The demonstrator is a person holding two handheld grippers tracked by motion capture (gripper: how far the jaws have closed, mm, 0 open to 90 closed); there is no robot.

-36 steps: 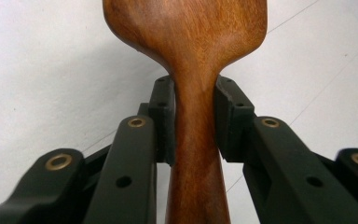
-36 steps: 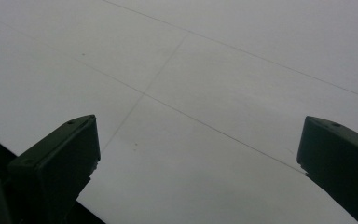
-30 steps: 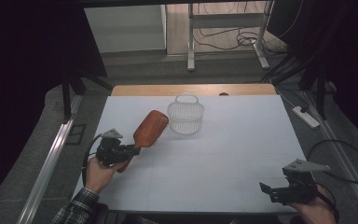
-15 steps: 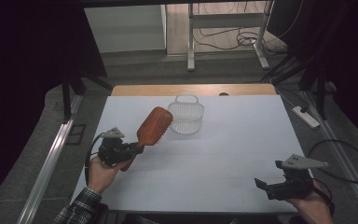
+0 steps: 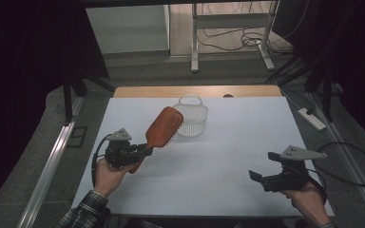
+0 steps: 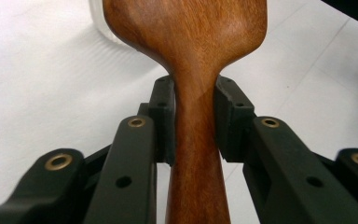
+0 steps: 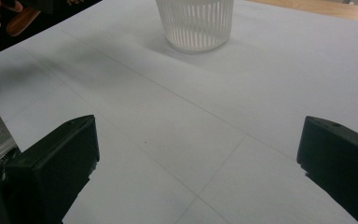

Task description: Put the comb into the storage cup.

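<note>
A wooden hairbrush (image 5: 164, 127) hangs above the left half of the white table (image 5: 228, 180), pinched by its handle in the left tool (image 5: 140, 151), its paddle head tilted up toward the far right. From the high view the bristle side faces down and to the right, and the head's far edge overlaps the near-left rim of a white slatted basket (image 5: 193, 117); whether the two touch cannot be told from here. The left gripper view brings the grip close: both black pads (image 6: 164, 116) press flat against the narrow neck of the hairbrush (image 6: 193, 70), just below where the wood widens into the head, with the grain plain and a pale sliver of the basket (image 6: 100, 18) behind it at the top left. The bristles are hidden in that view.

The basket stands upright near the far middle of the table, its handle raised. The right gripper view shows its ribbed wall (image 7: 196, 23) resting on the white sheet, and at the top left corner the butt of the handle (image 7: 22, 21).

At the near right edge, the right tool (image 5: 256, 176) is held above the table, jaws spread wide with nothing between them, well apart from brush and basket. A person's hand (image 5: 107, 175) carries the left tool; a plaid cuff (image 5: 88, 209) shows at the bottom.
</note>
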